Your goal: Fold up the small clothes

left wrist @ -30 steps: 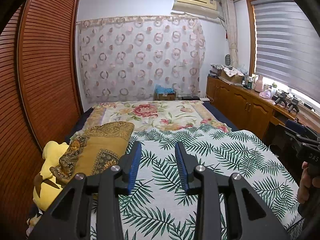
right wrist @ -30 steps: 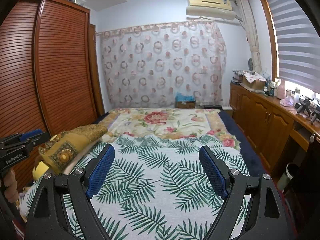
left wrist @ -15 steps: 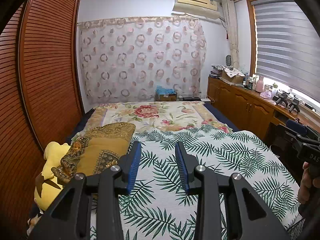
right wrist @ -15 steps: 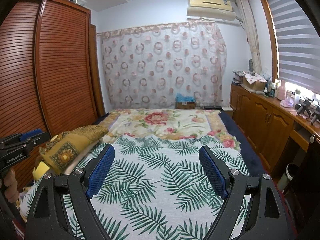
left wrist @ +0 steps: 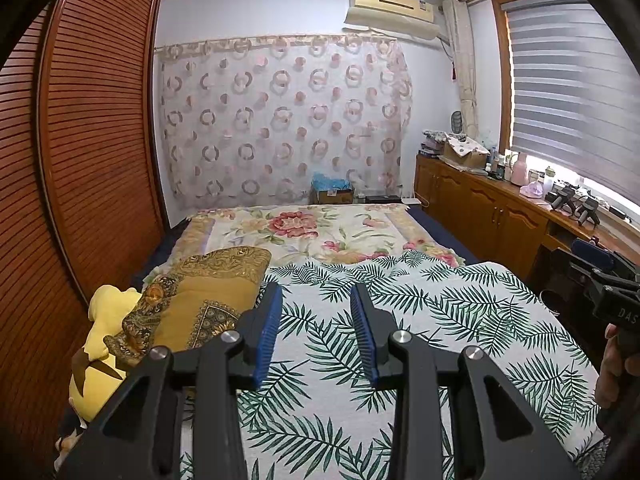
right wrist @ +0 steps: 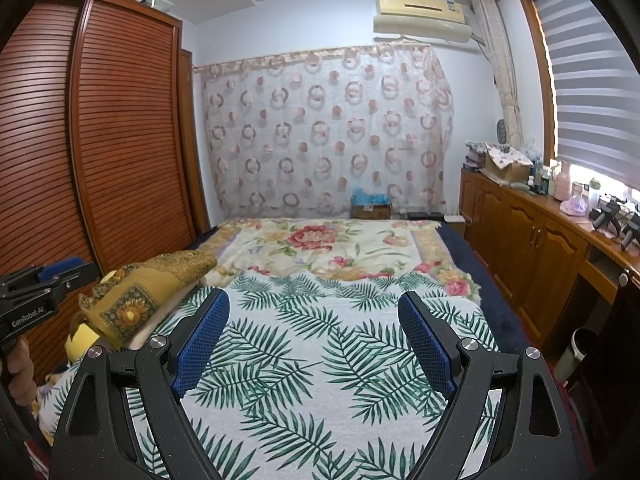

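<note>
Above a palm-leaf bedspread (right wrist: 320, 380), the left gripper (left wrist: 316, 332) hangs with a narrow gap between its blue pads while the right gripper (right wrist: 316, 344) is spread wide; neither holds anything. No small garment shows in either view, only a gold patterned pillow (left wrist: 200, 292) and a yellow plush toy (left wrist: 100, 344) at the bed's left edge. Whichever stage this is, good folding likely depends on finding the garment's edges before gripping.

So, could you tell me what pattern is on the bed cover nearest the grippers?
Green palm-frond leaves on a white ground; the leaf-print cover shows best in the right wrist view.
</note>
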A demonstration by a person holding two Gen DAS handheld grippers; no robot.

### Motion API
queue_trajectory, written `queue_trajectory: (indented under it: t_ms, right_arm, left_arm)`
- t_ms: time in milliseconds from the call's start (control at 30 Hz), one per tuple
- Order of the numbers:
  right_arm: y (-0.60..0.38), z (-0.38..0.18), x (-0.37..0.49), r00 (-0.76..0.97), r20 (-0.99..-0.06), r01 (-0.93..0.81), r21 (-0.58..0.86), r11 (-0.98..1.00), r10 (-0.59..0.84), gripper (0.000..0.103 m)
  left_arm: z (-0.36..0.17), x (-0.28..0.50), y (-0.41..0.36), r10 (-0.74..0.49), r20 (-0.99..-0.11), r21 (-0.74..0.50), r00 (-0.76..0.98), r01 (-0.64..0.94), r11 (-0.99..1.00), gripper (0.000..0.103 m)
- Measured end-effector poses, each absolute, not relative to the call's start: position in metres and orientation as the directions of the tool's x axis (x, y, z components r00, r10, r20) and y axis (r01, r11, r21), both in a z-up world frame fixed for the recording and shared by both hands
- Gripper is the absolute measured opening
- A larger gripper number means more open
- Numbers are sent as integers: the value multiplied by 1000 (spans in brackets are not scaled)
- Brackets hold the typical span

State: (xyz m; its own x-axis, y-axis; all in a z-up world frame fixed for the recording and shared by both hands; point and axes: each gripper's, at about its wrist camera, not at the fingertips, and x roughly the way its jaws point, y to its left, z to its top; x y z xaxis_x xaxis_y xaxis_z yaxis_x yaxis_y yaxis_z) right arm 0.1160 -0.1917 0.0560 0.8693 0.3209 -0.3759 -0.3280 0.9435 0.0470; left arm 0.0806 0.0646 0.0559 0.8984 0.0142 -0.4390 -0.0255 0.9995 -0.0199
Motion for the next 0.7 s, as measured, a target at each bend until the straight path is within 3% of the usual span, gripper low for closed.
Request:
queue_trajectory:
  t_ms: [700]
  right_arm:
    - [-193,56,115,871,-374,-328,45,944,320,88]
  left_arm:
    - [55,79,65,15,-436,-20,900,-26,999,34]
